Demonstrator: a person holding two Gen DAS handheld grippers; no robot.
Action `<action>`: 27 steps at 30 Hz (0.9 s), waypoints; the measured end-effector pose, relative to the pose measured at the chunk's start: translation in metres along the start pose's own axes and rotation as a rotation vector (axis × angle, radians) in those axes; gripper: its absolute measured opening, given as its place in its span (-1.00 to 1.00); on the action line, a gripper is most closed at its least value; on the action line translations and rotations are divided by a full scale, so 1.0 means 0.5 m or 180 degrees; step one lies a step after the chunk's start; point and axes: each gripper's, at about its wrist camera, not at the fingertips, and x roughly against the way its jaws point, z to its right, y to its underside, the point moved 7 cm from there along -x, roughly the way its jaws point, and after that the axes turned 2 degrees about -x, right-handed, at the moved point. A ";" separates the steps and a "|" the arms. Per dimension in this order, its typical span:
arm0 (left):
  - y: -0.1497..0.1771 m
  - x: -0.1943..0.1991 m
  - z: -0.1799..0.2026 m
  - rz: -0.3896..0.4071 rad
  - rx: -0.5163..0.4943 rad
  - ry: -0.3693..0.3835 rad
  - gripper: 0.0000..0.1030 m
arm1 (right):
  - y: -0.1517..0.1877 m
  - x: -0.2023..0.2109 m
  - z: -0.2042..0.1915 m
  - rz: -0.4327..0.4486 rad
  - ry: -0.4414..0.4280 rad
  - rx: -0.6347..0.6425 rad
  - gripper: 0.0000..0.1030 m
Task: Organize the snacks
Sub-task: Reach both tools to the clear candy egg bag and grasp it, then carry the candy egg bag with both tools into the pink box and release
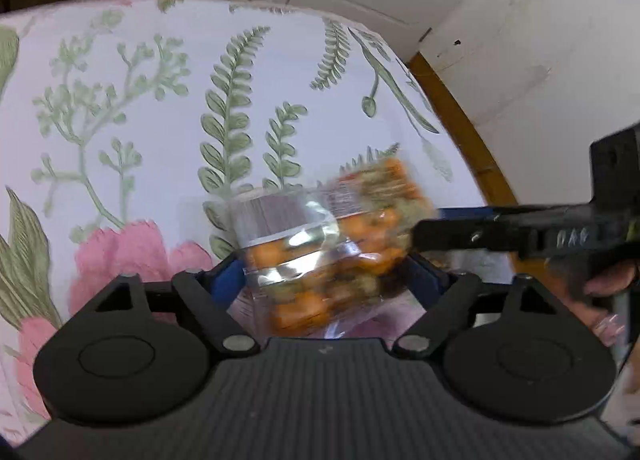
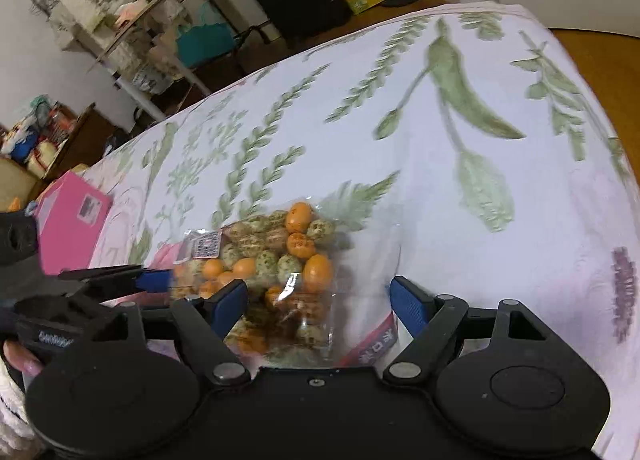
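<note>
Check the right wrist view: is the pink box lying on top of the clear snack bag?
No: the pink box sits apart at the left on the floral cloth, well clear of the snack bag.

My left gripper (image 1: 328, 280) points steeply downward, its blue-padded jaws spread wide. My right gripper (image 2: 320, 300) is pitched down at a similar angle, jaws likewise spread wide, with neither pad seen pressing on anything. The two grippers sit close together, side by side, each reaching into the other's view from the side. Fingers of my right hand (image 1: 608, 316) wrap its handle. A fingertip of my left hand (image 2: 24, 360) shows on its handle.
</note>
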 end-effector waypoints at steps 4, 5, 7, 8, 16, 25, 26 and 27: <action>0.002 0.009 -0.007 -0.0042 0.0087 -0.0055 0.36 | 0.005 -0.005 -0.016 -0.0058 0.0159 0.0043 0.55; 0.005 0.012 -0.011 -0.0079 0.0136 -0.0041 0.34 | 0.009 -0.005 -0.021 -0.0078 0.0156 0.0047 0.53; 0.013 0.024 -0.018 -0.0129 0.0205 -0.0054 0.30 | 0.021 -0.003 -0.036 -0.0114 0.0165 0.0069 0.45; 0.018 0.030 -0.020 -0.0140 0.0229 -0.0076 0.29 | 0.028 -0.003 -0.044 -0.0144 0.0152 0.0072 0.41; 0.069 0.090 -0.042 -0.0334 0.0452 -0.0125 0.25 | 0.088 -0.004 -0.122 -0.0348 -0.0202 -0.0253 -0.06; 0.102 0.220 -0.055 -0.0330 0.0408 -0.0282 0.26 | 0.121 0.018 -0.235 -0.0403 -0.0394 -0.0197 -0.06; 0.105 0.231 -0.059 -0.0331 0.0414 -0.0296 0.26 | 0.124 0.018 -0.248 -0.0422 -0.0406 -0.0191 -0.06; 0.110 0.244 -0.064 -0.0335 0.0429 -0.0306 0.26 | 0.126 0.017 -0.261 -0.0441 -0.0416 -0.0178 -0.06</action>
